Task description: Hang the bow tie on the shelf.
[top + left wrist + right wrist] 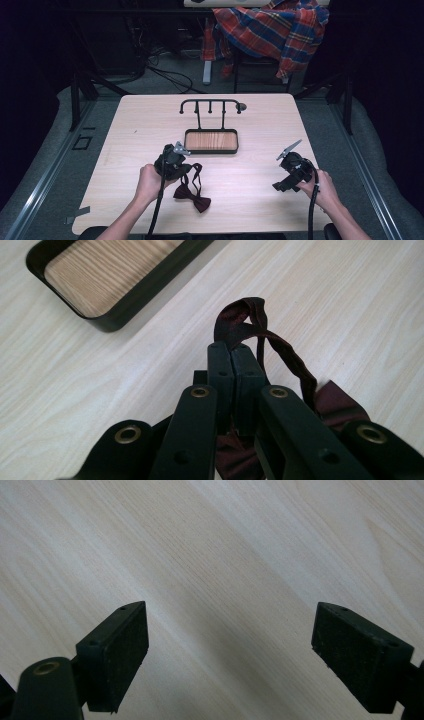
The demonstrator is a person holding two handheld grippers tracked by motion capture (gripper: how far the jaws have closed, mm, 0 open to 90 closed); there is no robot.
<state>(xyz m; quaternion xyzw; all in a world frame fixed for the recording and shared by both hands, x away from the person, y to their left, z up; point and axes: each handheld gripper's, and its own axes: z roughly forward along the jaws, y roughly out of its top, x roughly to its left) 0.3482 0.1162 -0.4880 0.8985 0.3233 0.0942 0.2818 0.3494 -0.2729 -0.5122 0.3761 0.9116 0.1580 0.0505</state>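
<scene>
In the high view, the left tongs [184, 167] sit at the lower centre-left of the frame, closed tight on the thin strap of a dark maroon fabric bow tie [194, 196]. The left gripper view shows the grip plainly: the two black jaws stand pressed together, and the strap [250, 325] comes out in a loop above their tips, then runs down the right side to the bow's folded cloth at the lower right. The bow itself lies on the pale wooden bench [260, 120], just below and right of the left tongs in the high view, so the lift looks to have only begun: the strap is raised, the bow not yet clear of the surface.

The right tongs [284, 185] hover at the lower right of the high view, well apart from the bow tie. In the right gripper view their jaws stand wide, with bare bench between the pads [120, 655], holding nothing.

Above the bow tie, at the frame's centre, stands a black metal hanging rack [210, 105] rising from a shallow black tray with a wooden floor [211, 149]. Both are empty of the tie. I judge that the grasp is done, and what remains is to carry the tie up the frame and hang its strap on the rack's bar or set it in the tray.
</scene>
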